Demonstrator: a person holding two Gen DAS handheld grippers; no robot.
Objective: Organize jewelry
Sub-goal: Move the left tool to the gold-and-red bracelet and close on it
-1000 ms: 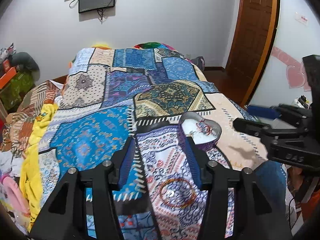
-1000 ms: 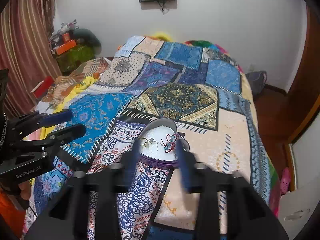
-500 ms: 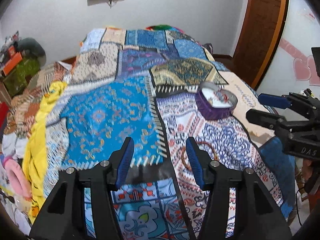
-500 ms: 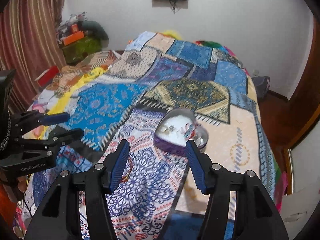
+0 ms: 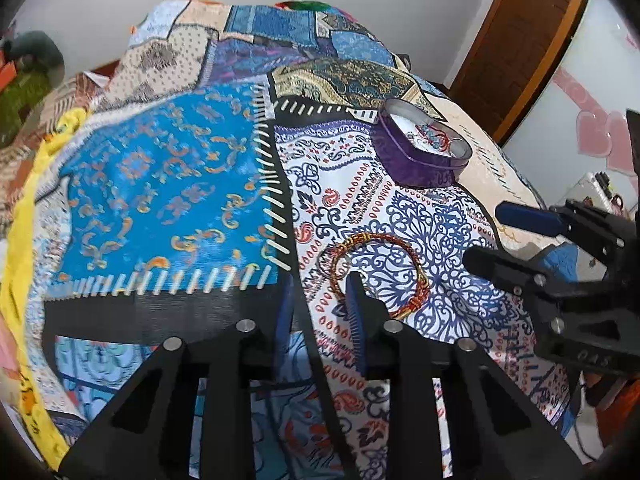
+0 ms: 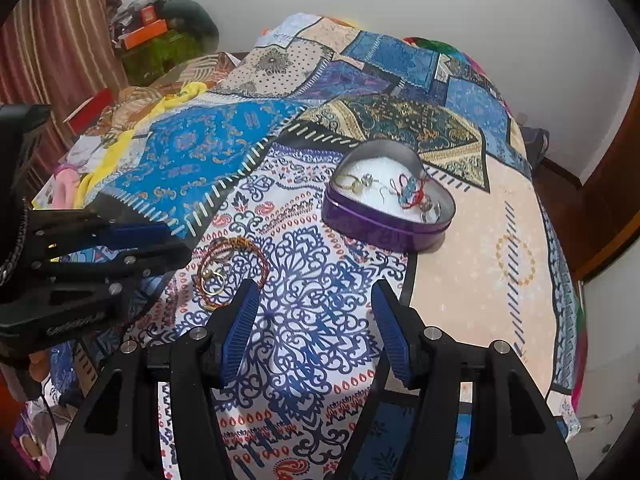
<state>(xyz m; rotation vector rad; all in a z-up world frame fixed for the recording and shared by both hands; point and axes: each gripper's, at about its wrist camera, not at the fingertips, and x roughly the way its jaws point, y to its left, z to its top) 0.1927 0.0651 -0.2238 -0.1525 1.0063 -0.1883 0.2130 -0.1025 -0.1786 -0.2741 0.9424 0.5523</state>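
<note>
A purple heart-shaped tin with a white lining lies open on the patchwork bedspread and holds several small pieces of jewelry; it also shows in the left wrist view. A red-and-gold braided bangle with small rings beside it lies on the white paisley patch, also in the right wrist view. My left gripper is open and empty, low over the bedspread, with its right fingertip at the bangle's near edge. My right gripper is open and empty, to the right of the bangle and in front of the tin.
The bedspread covers the whole bed. Crumpled clothes and a yellow cloth lie along the left side. A striped curtain and cluttered boxes stand at the left wall. A wooden door is at the right.
Both grippers have pulled back from the tin and dropped lower. The left one has come down to the bangle and its fingers have narrowed somewhat. The tin and bangle have not moved.
</note>
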